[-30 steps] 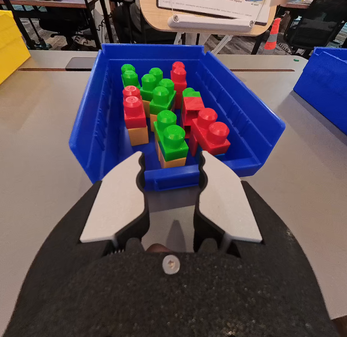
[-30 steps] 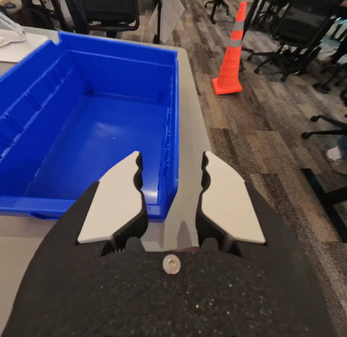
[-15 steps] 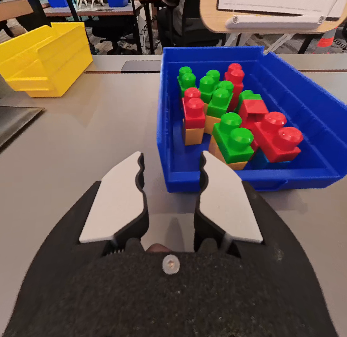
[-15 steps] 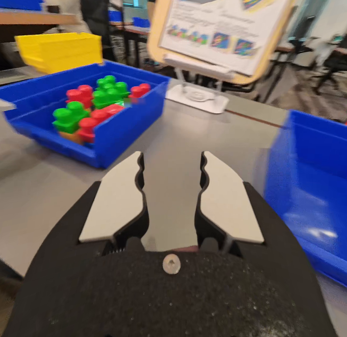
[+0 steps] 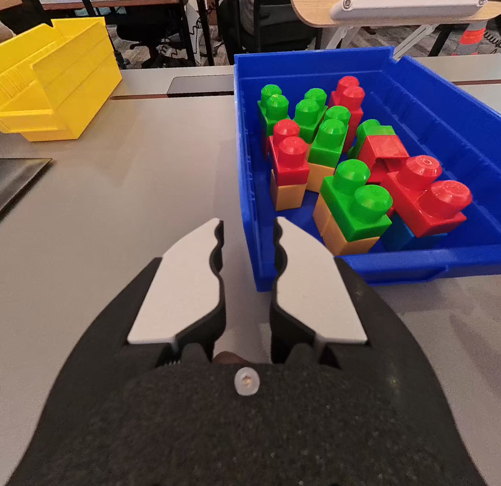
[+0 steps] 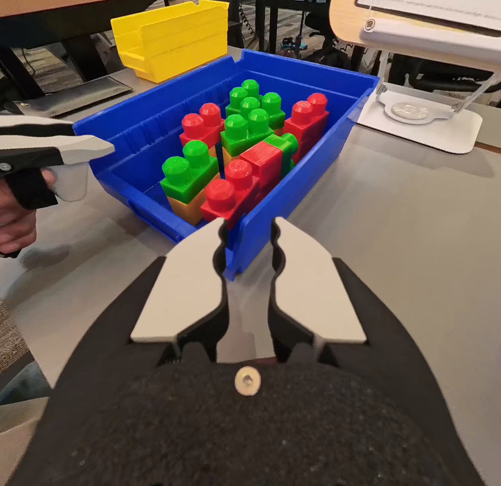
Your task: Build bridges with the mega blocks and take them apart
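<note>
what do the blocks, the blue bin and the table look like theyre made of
Blocks: likely hard moulded plastic, glossy, with bright highlights on the round studs.
Blue bin: also looks like moulded plastic, smooth with a slight sheen and ribbed inner walls.
Table: grey, flat and matte, perhaps laminate; the pictures leave that open.

The left gripper point(image 5: 248, 223) now sits off the near-left corner of the blue bin point(image 5: 253, 174) rather than centred on its front wall, jaws a little narrower than a second ago. The right gripper point(image 6: 248, 223) swings away from the empty bin and the floor to face the bin of mega blocks point(image 6: 238, 147) (its near corner lies between the jaws)
</note>
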A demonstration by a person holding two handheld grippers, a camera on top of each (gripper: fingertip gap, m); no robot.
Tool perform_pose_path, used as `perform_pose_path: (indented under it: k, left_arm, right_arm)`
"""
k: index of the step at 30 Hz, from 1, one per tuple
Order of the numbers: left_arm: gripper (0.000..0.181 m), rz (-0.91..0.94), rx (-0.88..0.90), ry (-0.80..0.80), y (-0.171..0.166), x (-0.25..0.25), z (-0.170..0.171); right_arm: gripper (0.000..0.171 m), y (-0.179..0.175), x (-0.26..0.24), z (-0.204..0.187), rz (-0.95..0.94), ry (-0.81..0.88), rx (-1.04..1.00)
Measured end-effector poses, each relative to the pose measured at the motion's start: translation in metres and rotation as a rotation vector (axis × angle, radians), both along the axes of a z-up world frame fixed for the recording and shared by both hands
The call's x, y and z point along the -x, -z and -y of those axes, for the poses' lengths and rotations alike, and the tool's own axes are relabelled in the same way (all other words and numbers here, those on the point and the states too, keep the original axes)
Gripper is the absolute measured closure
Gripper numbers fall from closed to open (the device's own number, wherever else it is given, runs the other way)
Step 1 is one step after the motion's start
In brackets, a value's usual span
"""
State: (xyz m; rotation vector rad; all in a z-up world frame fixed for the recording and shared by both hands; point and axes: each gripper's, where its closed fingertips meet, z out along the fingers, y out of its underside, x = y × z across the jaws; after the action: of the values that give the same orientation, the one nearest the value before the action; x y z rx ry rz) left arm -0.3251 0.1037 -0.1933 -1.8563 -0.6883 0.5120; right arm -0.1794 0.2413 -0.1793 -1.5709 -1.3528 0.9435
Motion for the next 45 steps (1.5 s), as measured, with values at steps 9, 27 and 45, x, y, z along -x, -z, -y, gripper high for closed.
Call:
perform_pose_path:
  k: [9,27,45]
  left_arm:
    - [0.177,0.042,-0.028,0.033,0.001,-0.001,-0.002]
    - [0.175,0.028,-0.023,-0.092,0.001,0.047,0.031]
    - [0.175,0.039,0.022,-0.173,0.001,0.133,0.106]
  right_arm:
    - [0.162,0.002,0.003,0.003,0.016,-0.017,-0.006]
    - [0.140,0.001,-0.038,-0.024,0.020,0.012,0.032]
    - [0.145,-0.011,-0.088,-0.074,-0.001,0.133,0.018]
